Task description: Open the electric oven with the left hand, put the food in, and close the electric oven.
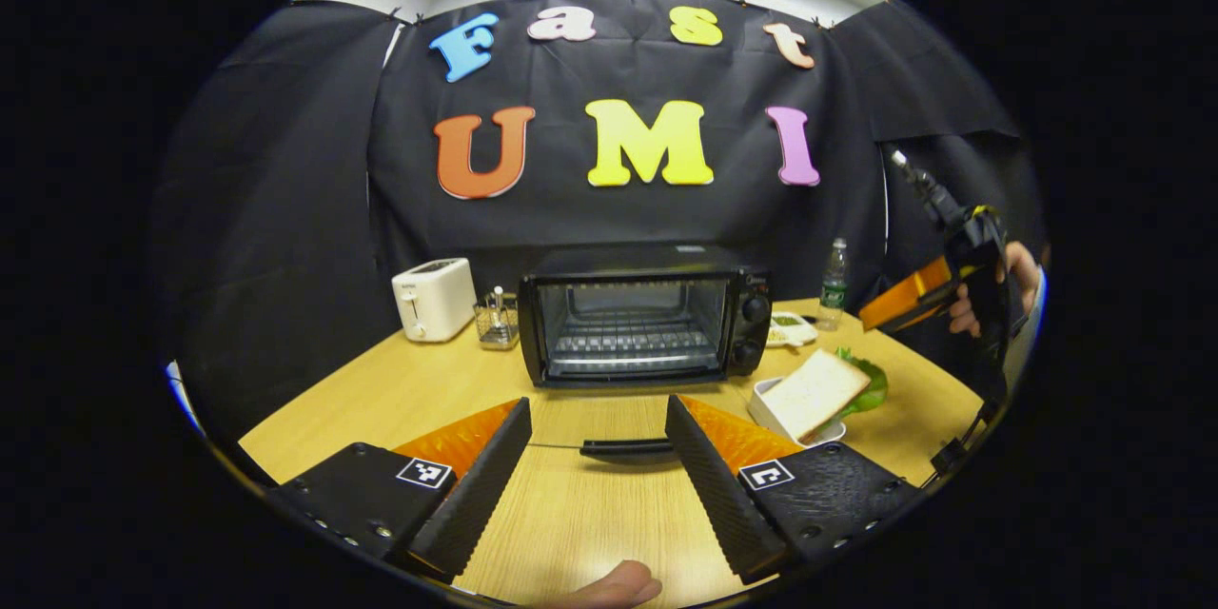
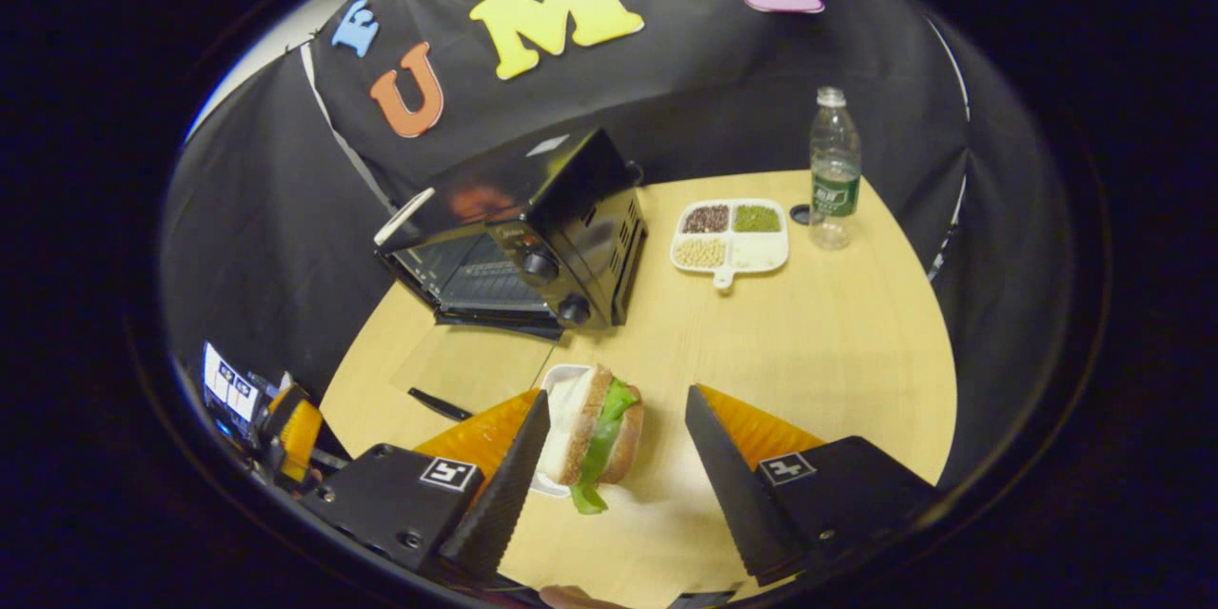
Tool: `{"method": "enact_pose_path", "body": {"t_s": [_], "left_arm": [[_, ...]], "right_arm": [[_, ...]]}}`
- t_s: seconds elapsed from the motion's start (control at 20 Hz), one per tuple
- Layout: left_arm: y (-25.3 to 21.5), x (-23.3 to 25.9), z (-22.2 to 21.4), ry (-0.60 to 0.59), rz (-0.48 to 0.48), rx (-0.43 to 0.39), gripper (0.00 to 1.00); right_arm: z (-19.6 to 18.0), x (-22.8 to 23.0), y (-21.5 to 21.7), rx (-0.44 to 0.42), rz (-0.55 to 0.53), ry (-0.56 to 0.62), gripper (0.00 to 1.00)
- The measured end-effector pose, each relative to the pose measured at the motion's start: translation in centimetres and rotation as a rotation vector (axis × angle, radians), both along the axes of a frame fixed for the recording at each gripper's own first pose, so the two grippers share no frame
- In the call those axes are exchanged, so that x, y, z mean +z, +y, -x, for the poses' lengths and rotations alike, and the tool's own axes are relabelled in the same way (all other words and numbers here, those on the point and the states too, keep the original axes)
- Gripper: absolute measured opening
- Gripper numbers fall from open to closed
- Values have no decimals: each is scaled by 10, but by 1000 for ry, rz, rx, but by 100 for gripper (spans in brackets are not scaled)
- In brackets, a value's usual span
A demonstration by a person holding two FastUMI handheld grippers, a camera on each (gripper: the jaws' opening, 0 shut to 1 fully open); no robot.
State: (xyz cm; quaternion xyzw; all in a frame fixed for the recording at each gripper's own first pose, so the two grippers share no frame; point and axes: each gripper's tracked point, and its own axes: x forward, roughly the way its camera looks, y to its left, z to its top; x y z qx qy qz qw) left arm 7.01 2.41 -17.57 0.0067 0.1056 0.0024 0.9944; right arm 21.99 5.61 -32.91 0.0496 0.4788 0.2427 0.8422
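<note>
While the oven [image 1: 642, 316] stands with its door [image 1: 623, 446] folded down on the desk [image 1: 571, 514], the left gripper [image 1: 598, 442] holds its fingers apart around the handle. To the right, the sandwich [image 2: 595, 433] lies between the spread fingers of the right gripper [image 2: 617, 442], its long axis along them, untouched.

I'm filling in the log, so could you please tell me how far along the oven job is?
Done: the oven door lies open. In hand: the right gripper, fingers apart, is around the sandwich without gripping. Left: putting it inside and closing the door; the left gripper is open near the door handle.
</note>
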Motion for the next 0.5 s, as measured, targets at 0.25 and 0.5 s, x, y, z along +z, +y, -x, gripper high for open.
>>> {"method": "enact_pose_path", "body": {"t_s": [0.25, 0.5], "left_arm": [[-1, 68, 16, -126, 15, 32, 93], [-3, 86, 23, -175, -40, 60, 93]], "right_arm": [[2, -29, 10, 70, -72, 158, 84], [17, -55, 25, 80, -197, 445, 86]]}}
